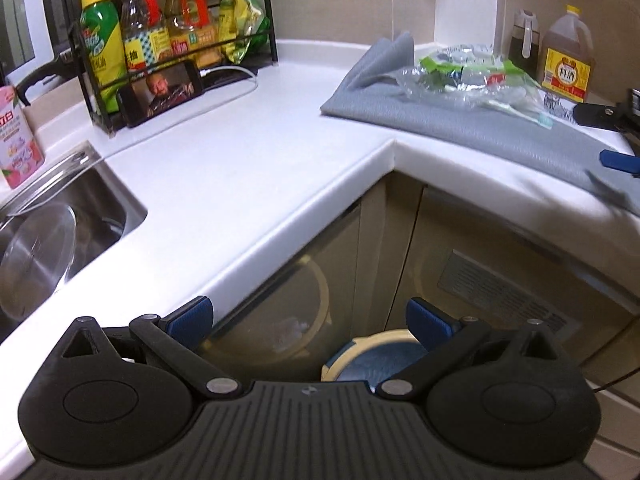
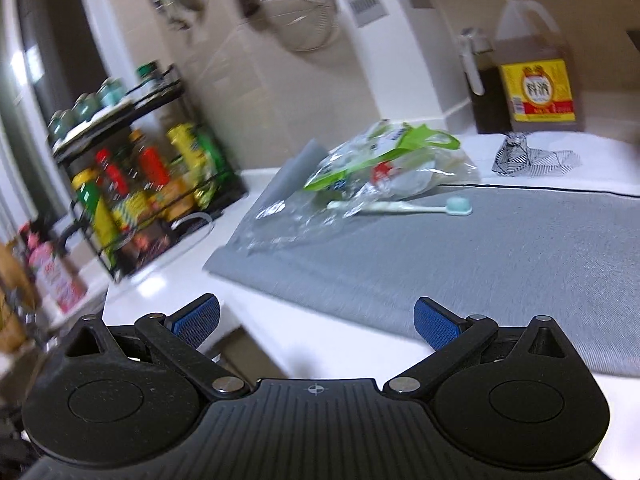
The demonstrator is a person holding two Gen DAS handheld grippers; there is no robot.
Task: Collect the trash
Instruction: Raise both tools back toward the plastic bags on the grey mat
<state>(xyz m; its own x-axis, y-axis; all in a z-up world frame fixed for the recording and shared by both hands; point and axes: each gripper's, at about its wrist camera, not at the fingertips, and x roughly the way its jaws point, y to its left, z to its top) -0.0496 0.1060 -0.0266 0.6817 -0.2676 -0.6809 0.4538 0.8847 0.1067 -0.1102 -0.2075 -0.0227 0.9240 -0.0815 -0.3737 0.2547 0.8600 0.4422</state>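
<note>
crinkled plastic wrappers lie heaped on the grey mat beside a pale toothbrush; they look feather-light, slick and floppy, so pinching a bunched fold near the green strip seems best. left gripper and right gripper both gape, holding nothing.
</note>
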